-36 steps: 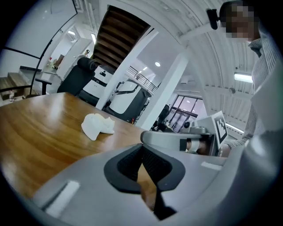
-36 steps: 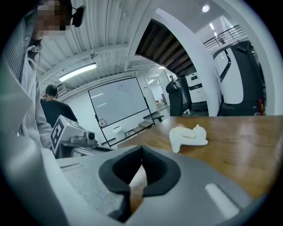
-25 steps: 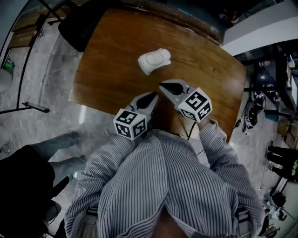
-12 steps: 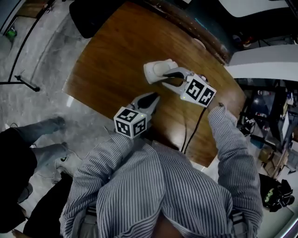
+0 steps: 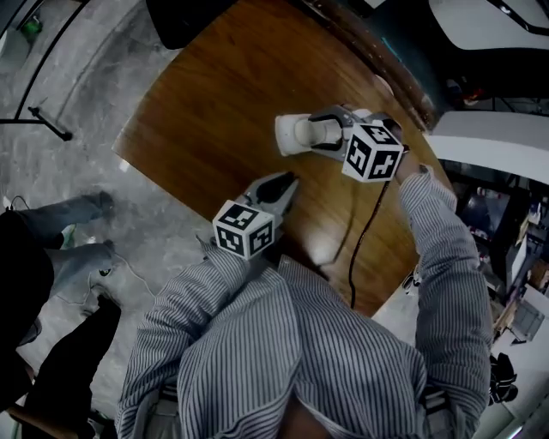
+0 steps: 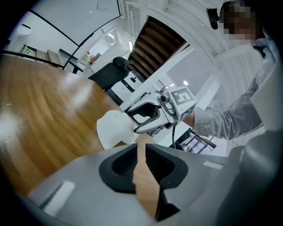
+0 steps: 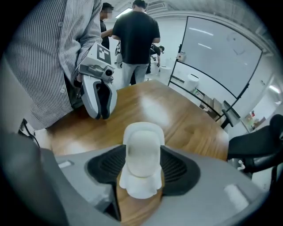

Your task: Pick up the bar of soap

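The white bar of soap [image 7: 142,152] lies in a white dish [image 7: 138,189] on the wooden table [image 5: 214,103]; from the head view both read as one white lump [image 5: 294,134]. My right gripper [image 5: 319,134] has reached over it. Its jaws are opening, with the soap between the two ribbed pads [image 7: 179,170], which flank it closely on both sides. My left gripper [image 5: 287,182] hovers over the table nearer my body, jaws shut with nothing in them. In the left gripper view the soap [image 6: 112,130] lies ahead, the right gripper [image 6: 137,121] on it.
A black chair [image 5: 184,17] stands at the table's far side. A cable [image 5: 360,231] trails from the right gripper across the table. A person in dark clothes [image 5: 26,283] is at the left, and other people [image 7: 135,39] stand beyond the table.
My right gripper has moved forward from near my body to the soap, and its jaws went from shut to spread around it. The left gripper has stayed where it was.
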Tool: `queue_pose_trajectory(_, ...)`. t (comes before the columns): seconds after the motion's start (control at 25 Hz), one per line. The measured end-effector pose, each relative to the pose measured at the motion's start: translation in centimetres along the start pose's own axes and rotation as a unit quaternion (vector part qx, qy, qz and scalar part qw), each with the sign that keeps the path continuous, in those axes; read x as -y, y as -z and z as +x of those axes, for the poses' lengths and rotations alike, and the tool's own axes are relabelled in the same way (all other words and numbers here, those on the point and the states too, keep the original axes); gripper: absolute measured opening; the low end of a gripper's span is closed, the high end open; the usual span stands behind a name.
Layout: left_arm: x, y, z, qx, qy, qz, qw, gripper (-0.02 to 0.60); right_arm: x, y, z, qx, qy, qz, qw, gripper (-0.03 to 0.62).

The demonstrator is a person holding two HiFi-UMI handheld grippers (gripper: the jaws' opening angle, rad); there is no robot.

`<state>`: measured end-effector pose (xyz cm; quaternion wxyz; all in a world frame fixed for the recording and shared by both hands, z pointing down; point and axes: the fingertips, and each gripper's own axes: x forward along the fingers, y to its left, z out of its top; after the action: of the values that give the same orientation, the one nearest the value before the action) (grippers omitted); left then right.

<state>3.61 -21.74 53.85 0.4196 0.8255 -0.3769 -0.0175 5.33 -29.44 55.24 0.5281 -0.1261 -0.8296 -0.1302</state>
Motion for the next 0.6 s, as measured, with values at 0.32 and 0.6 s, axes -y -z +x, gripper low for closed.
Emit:
queue_pose_trajectory(0.32, -1.0, 0.1, -0.5, 0.009, -0.012, -0.02, 0.9997, 0.055, -0.1, 0.7, 1.8, -0.024, -0.05, -0.034, 0.998, 0.258)
queue_pose_trajectory(0.6, -1.2, 0.2, -0.8, -0.001, -0.007, -0.017, 0.9998, 0.055, 0.1, 0.4, 2.1, -0.034, -0.035, -0.028, 0.998, 0.258)
